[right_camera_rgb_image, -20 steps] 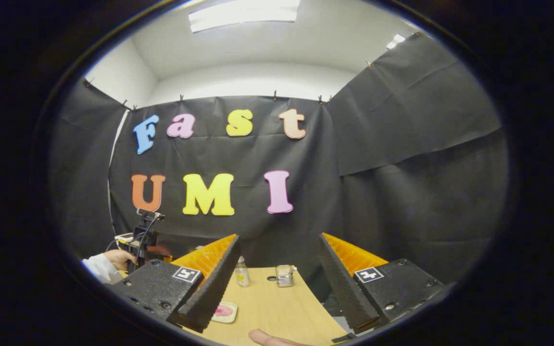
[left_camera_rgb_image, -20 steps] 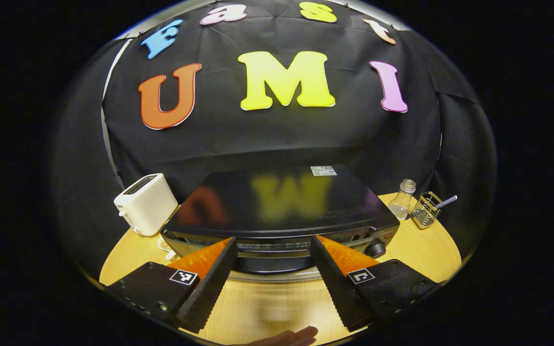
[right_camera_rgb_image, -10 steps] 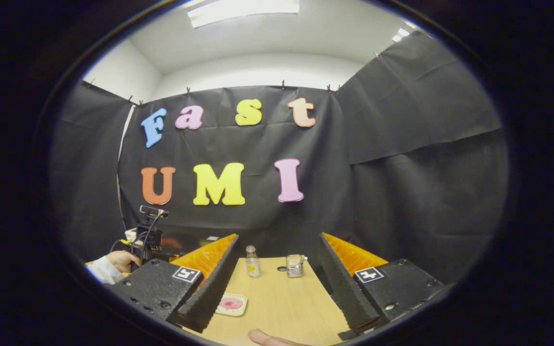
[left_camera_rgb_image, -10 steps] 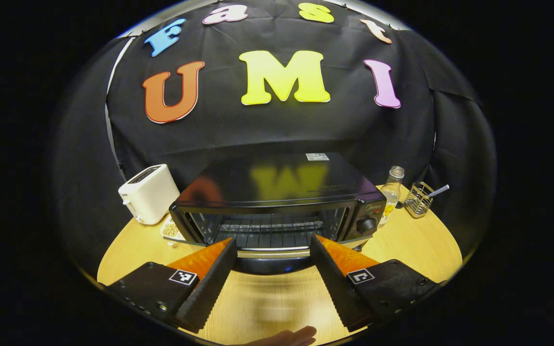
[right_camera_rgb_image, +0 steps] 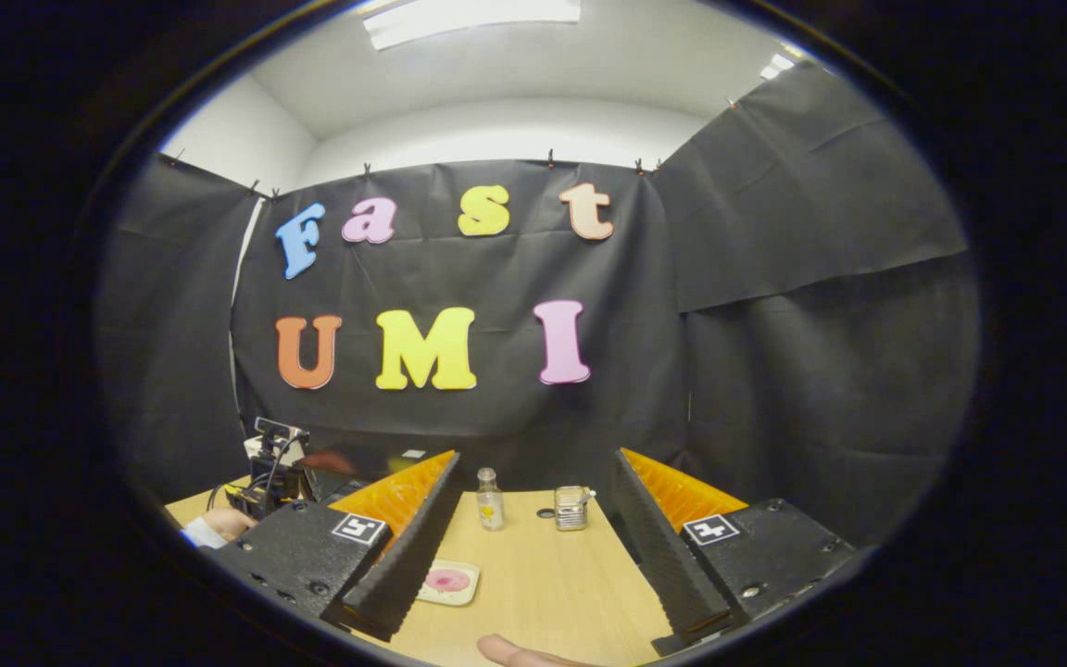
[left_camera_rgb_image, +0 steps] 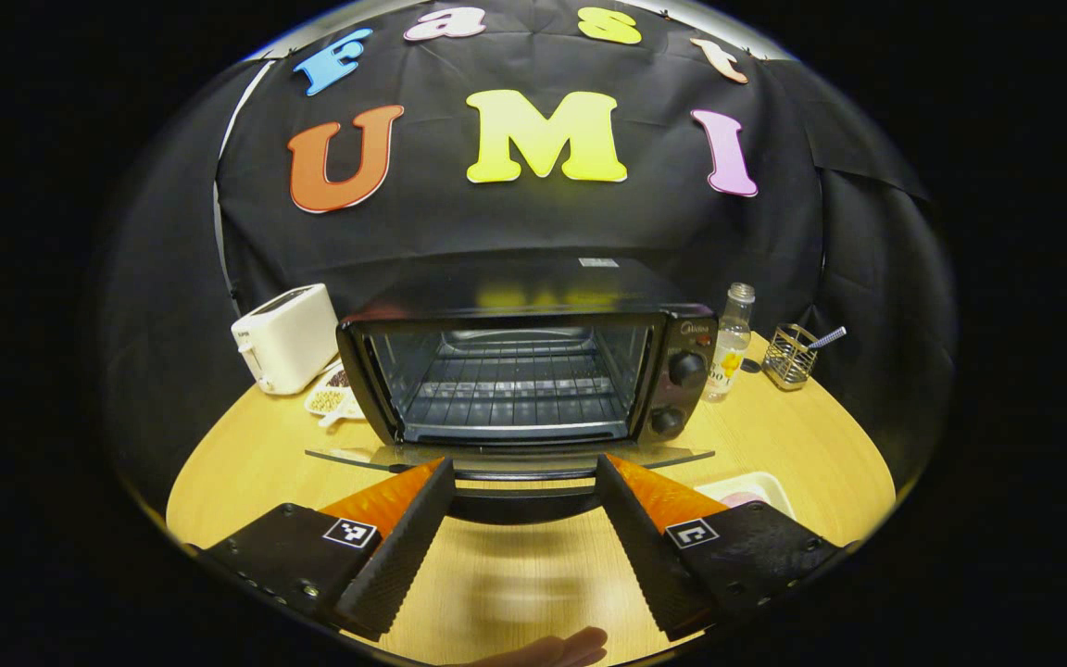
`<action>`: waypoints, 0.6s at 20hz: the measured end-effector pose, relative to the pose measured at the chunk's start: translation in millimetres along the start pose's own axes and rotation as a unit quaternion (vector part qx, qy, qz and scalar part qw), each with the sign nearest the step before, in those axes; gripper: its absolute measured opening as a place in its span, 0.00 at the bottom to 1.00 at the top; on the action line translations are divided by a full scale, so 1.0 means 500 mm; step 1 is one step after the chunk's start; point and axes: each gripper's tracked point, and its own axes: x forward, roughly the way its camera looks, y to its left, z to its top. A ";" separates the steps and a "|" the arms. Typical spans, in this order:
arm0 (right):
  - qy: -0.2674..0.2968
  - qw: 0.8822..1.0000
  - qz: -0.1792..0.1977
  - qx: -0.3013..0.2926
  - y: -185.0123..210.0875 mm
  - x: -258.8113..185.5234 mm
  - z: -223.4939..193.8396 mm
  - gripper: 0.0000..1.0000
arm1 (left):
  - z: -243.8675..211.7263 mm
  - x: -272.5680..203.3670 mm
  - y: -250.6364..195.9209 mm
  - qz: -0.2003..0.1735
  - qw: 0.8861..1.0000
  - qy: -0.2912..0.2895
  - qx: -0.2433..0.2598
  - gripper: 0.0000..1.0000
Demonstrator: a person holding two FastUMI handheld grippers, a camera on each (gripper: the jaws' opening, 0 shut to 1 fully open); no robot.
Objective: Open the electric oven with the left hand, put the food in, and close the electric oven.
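Oven (left_camera_rgb_image: pixel 515 371) sat at table centre, against the back cloth. Door (left_camera_rgb_image: pixel 506 456) was swung down flat, glass pane level with the tabletop edge of the cavity; rack (left_camera_rgb_image: pixel 510 389) bare inside. Door handle (left_camera_rgb_image: pixel 522 500) lay between the left gripper's (left_camera_rgb_image: pixel 524 537) fingers, which stood spread apart; whether they touched the handle could not be told.

Food: pink item on a small plate (right_camera_rgb_image: pixel 446 582), on the table just right of the open door, in front of the right gripper (right_camera_rgb_image: pixel 524 547). That gripper hung above the table with its fingers spread, nothing between them.

Toaster (left_camera_rgb_image: pixel 285 335) left of the oven, a dish of beans (left_camera_rgb_image: pixel 330 398) between them. Bottle (left_camera_rgb_image: pixel 728 343) and wire holder (left_camera_rgb_image: pixel 791 356) to the right.

Judged step: opening looked done; loading not begun. Next move calls for the left gripper to clear the handle and the right to descend on the plate, grip its rim, and slide it onto the rack without tipping it.
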 end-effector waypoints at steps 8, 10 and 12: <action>0.005 1.000 0.003 -0.005 0.012 0.009 -0.013 1.00 | -0.132 -0.005 -0.016 -0.009 0.999 0.038 -0.012 0.96; 0.007 1.000 0.006 -0.006 0.018 0.013 -0.019 1.00 | -0.161 0.002 -0.027 -0.010 0.999 0.048 -0.009 0.95; 0.013 1.000 0.010 -0.005 0.025 0.014 -0.027 1.00 | -0.208 0.018 -0.036 -0.012 0.997 0.082 -0.007 0.95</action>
